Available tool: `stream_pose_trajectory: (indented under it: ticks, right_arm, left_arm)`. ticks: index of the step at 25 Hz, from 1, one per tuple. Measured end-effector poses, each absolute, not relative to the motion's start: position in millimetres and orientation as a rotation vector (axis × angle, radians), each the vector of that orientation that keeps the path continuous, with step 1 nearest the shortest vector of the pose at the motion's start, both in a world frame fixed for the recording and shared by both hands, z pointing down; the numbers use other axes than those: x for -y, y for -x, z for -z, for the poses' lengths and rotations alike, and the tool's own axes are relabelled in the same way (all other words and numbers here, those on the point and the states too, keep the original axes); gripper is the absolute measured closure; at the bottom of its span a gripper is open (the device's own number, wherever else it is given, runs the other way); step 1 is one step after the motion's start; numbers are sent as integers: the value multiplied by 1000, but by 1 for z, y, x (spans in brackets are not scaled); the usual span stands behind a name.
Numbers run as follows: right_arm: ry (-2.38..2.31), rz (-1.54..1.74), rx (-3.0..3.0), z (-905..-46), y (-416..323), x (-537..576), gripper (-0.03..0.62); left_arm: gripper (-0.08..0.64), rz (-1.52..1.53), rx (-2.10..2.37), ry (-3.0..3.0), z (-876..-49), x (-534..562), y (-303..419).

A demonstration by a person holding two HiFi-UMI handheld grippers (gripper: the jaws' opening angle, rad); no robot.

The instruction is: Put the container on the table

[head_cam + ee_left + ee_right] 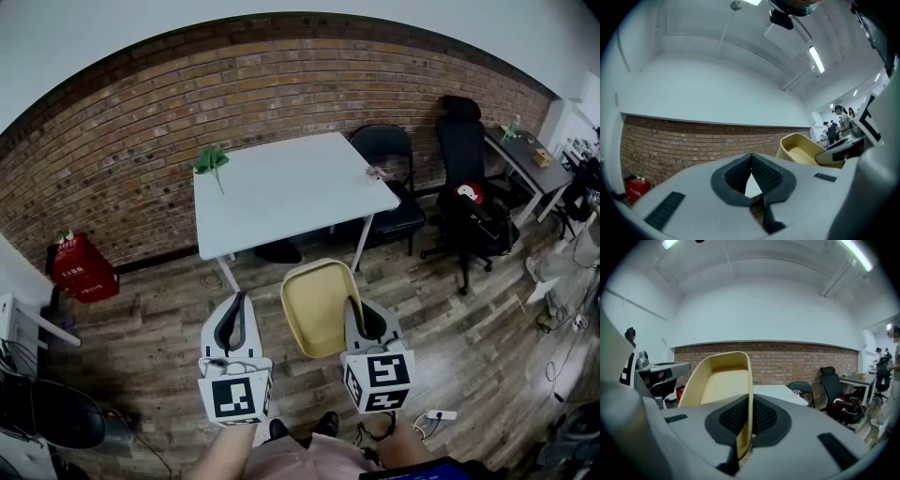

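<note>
A pale yellow rectangular container (319, 305) hangs in the air in front of the white table (281, 192), short of its near edge. My right gripper (359, 317) is shut on the container's right wall; in the right gripper view that wall (748, 394) stands pinched between the dark pads. My left gripper (234, 323) is to the left of the container, apart from it, with its jaws together and nothing between them (751, 171). In the left gripper view the container (801, 150) shows at the right.
A small green plant (211, 161) lies at the table's far left corner, a small pink object (375, 172) near its right edge. A black chair (389, 183) and an office chair (469, 187) stand to the right. A red box (82, 267) sits by the brick wall.
</note>
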State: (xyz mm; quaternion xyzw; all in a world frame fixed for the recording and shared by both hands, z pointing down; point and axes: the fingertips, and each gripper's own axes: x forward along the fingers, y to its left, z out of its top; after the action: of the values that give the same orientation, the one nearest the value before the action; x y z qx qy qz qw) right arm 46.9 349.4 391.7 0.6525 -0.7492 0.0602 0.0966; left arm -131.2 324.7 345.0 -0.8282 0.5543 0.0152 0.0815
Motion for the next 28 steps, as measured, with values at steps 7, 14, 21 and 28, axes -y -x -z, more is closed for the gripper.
stream_pose_trajectory:
  ticks: [7, 14, 21, 28]
  right_arm:
    - [-1929, -166, 2223, -391, -48, -346, 592]
    - [-1955, -165, 2244, -386, -67, -342, 589]
    - [-1908, -133, 2306, -382, -91, -337, 590]
    - [-1882, -150, 2321, -384, -101, -315, 591]
  left_arm:
    - [551, -46, -1662, 2477, -345, -322, 129]
    - [549, -25, -1671, 2467, -348, -323, 113]
    - [549, -27, -1726, 2417, -347, -328, 90]
    - [551, -33, -1767, 2412, -347, -316, 80]
